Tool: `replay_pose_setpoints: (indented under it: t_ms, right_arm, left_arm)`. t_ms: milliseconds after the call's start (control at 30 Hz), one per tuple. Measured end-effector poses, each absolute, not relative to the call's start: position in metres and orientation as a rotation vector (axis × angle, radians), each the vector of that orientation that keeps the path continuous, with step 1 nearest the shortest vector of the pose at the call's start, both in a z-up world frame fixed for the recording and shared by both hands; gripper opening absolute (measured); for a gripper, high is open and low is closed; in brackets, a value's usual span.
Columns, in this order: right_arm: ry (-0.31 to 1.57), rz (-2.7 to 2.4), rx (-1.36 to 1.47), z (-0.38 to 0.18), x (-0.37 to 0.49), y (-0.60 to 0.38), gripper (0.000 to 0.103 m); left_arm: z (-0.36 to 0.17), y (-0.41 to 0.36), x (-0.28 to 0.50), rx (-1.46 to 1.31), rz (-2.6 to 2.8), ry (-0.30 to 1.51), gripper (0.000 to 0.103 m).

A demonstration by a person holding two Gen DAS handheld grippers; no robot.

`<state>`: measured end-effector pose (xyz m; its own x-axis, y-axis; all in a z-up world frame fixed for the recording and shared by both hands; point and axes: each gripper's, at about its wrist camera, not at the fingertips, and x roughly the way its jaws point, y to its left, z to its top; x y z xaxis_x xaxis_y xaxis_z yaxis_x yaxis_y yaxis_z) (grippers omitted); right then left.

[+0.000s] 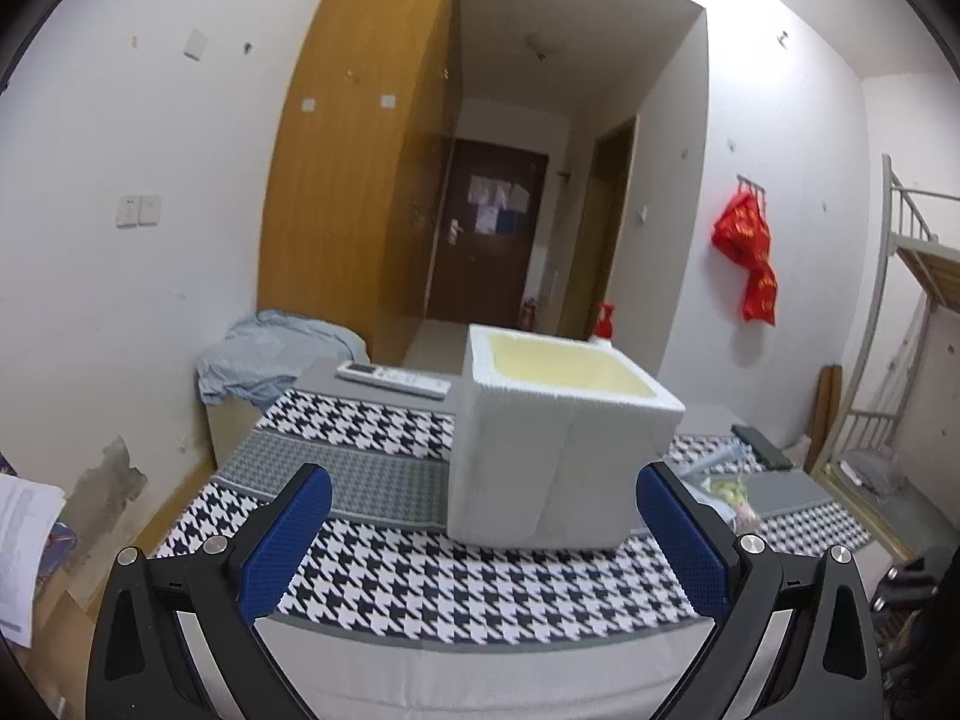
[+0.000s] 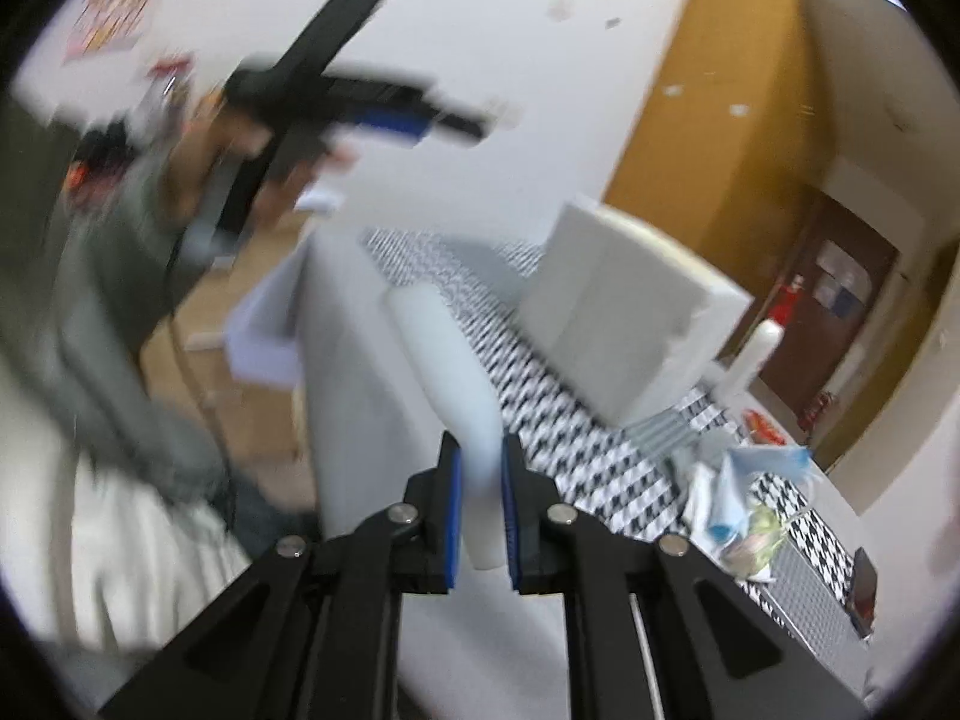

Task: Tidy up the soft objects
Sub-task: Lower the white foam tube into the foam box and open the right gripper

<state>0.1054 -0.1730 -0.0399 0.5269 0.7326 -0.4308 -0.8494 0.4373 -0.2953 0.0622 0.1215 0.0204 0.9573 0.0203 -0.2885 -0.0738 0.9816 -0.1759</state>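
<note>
My right tongs (image 2: 480, 468) are clamped tight on a white foam piece (image 2: 447, 360), its long body sticking out ahead of the blue pads, lifted clear of the bench (image 2: 360, 360). The white foam box (image 1: 552, 450) sits on the houndstooth cloth (image 1: 420, 588), and the foam piece hangs near the box's front side. My left tongs (image 1: 483, 516) gape wide, empty, facing that box head-on from just short of it. Right of the box lies a heap of crumpled plastic bags (image 2: 738, 510). Behind the box, a remote control (image 1: 393, 379).
</note>
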Motion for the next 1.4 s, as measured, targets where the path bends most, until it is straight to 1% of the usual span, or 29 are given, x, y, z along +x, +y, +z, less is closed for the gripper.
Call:
replay_pose_setpoints:
  t_ms: [267,567,1067,1233,1400]
  right_arm:
    - [0.233,0.951,-0.211,0.005,0.139,-0.174,0.015]
    - [0.273,0.945,-0.052,0.041,0.175,-0.166,0.015]
    - [0.346,0.871,0.022,0.076,0.235,-0.125,0.015]
    - [0.39,0.818,-0.008,0.083,0.256,-0.106,0.015]
    - [0.475,0.778,-0.063,0.08,0.283,-0.079,0.015]
  left_arm:
    - [0.022,0.105,0.07,-0.14,0.108,0.221,0.102]
    - [0.011,0.086,0.086,-0.096,0.188,0.211,0.102]
    - [0.009,0.067,0.101,-0.036,0.187,0.2,0.102]
    - [0.004,0.066,0.105,-0.027,0.191,0.217,0.102]
    - [0.001,0.069,0.111,-0.038,0.188,0.241,0.102]
